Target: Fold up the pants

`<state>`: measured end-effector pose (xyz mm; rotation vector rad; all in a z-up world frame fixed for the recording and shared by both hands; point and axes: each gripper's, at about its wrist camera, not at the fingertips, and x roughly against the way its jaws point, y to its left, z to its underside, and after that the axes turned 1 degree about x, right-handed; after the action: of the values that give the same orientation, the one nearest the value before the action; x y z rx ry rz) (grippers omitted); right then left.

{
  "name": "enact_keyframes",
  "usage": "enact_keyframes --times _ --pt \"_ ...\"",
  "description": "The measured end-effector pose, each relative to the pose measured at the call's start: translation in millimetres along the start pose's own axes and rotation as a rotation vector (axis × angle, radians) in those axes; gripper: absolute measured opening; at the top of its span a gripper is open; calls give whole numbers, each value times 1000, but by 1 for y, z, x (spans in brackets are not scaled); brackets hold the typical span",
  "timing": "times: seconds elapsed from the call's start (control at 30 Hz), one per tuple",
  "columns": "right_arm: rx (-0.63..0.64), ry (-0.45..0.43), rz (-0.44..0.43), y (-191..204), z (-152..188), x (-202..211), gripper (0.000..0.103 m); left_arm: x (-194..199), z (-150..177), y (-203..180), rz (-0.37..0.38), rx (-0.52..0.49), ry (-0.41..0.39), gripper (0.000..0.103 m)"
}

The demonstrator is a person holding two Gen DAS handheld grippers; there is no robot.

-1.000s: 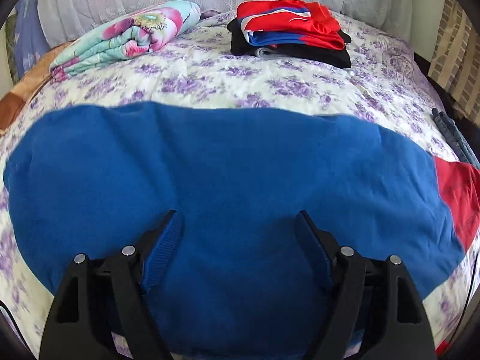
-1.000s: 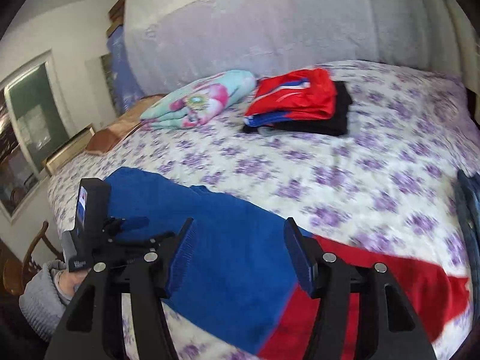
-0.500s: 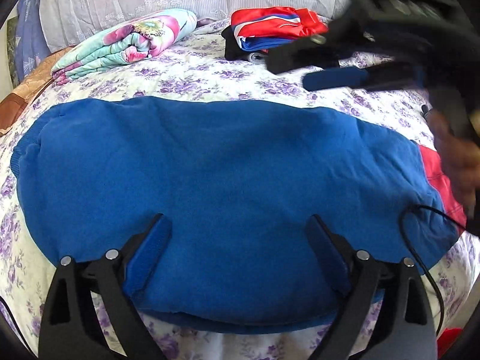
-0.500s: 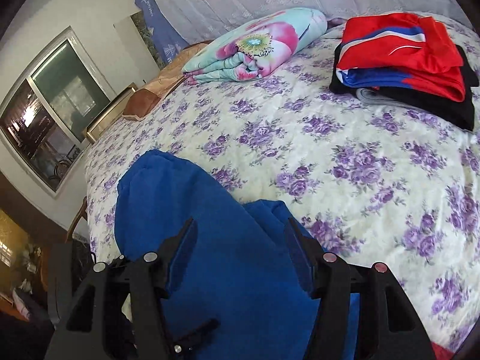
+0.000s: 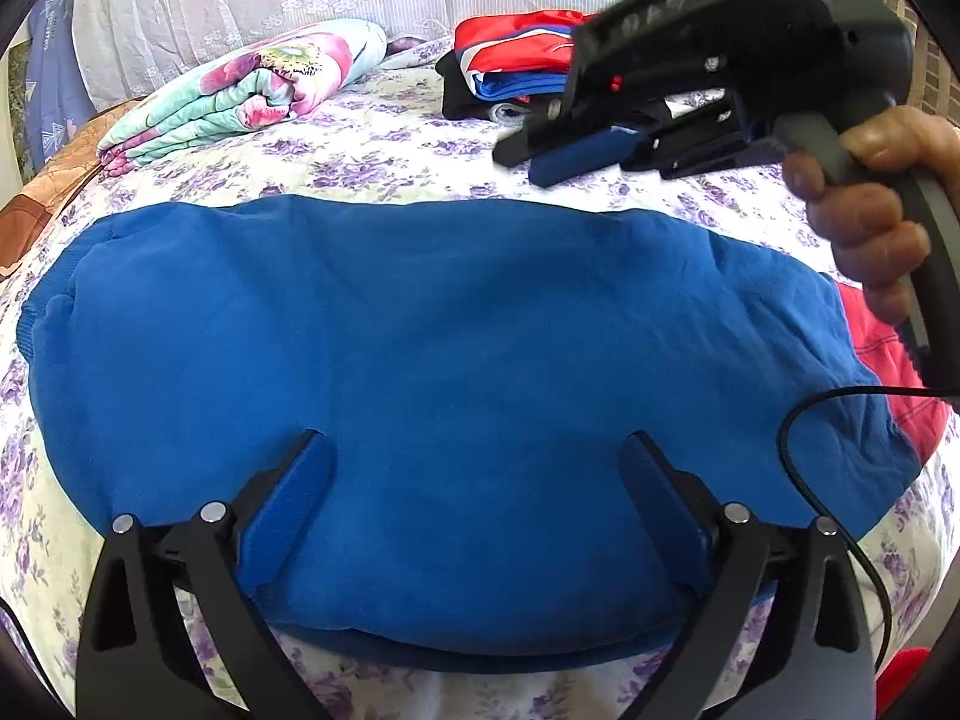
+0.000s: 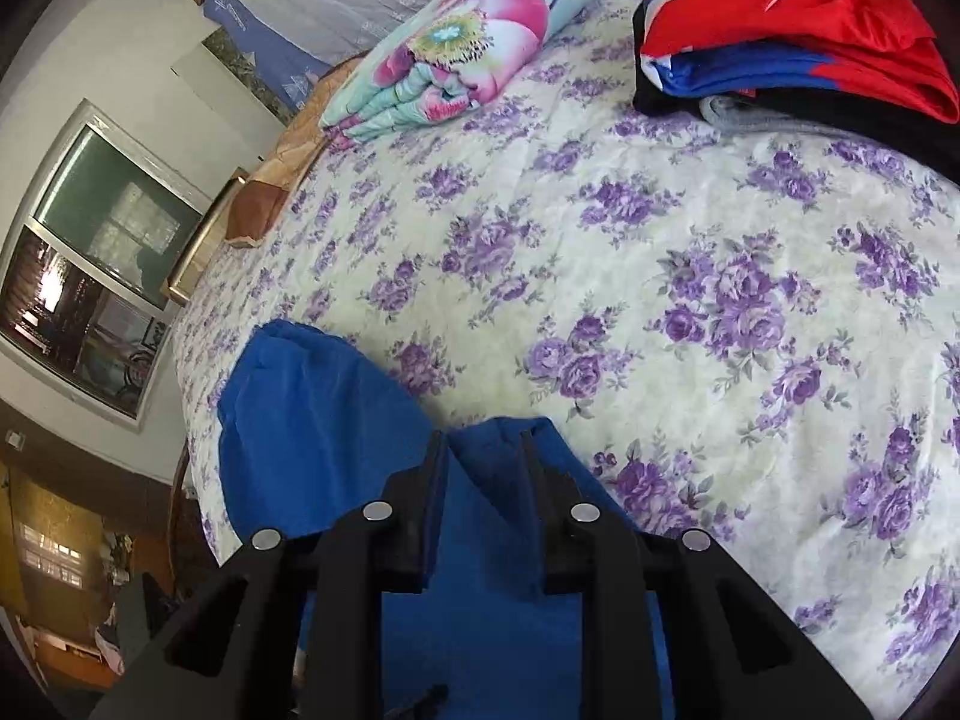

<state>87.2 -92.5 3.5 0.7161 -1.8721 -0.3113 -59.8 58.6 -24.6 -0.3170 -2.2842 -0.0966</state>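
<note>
— Where are the pants (image 5: 456,372) now?

— Spread flat across the near side of the bed (image 6: 690,276), blue, with a red part showing at their right end. They look folded lengthwise already, one layer on another, though I can't see the layers well enough to swear to it. My guess is the crosswise folds are what's left.

— And the left gripper (image 5: 477,480)?

— Closest to the pants' near hem, jaws spread wide over the blue cloth, holding nothing.

— The right gripper (image 5: 576,153)?

— Beyond the pants' far edge, held in the person's hand (image 5: 870,216). From the left camera its pads sit close together and seem to hold nothing. Its own camera shows the jaws narrowed but with a gap between them, blue cloth behind that gap. Whether any fabric is pinched I can't tell.

— What does one camera give you that the other doesn't?

— The left one shows the whole garment, the red end and the hand. The right one shows only a bunched blue corner (image 6: 312,408), plus a window (image 6: 90,276) off past the pants' left end.

— Further back?

— Well beyond the pants, a rolled floral quilt (image 5: 240,96), and to its right a stack of folded clothes (image 6: 792,18), red on top
</note>
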Motion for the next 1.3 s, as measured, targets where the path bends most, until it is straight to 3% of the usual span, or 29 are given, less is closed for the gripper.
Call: enact_keyframes --times 0.27,0.3,0.37,0.4,0.6,0.8,0.9,0.97,1.07,1.17,1.3 --pt "67 39 86 1 3 -26 36 1 0 0 1 1 -2 96" --pt "74 47 88 1 4 -29 35 1 0 1 2 4 -3 96" --pt "110 57 85 4 7 -34 13 1 0 3 5 12 -8 96" --pt "125 58 85 5 9 -35 11 3 -1 5 4 22 -16 96" --pt "164 -30 122 16 4 -10 9 24 -24 44 -130 86 -120 96" --pt "180 -65 213 18 -8 -23 8 -7 -39 92 -215 172 -69 95" --pt "170 -77 274 5 -11 -34 5 -16 -33 78 -300 85 -61 97" --pt "148 -90 333 -7 -14 -37 1 -17 -33 80 -295 89 -55 98" --pt "92 -126 256 -17 -11 -21 1 -8 -29 87 -265 110 -66 98" --pt "136 -165 202 -1 2 3 1 -13 -31 84 -274 104 -62 98" --pt "229 -98 167 27 21 -2 1 -14 -32 84 -274 105 -60 98"
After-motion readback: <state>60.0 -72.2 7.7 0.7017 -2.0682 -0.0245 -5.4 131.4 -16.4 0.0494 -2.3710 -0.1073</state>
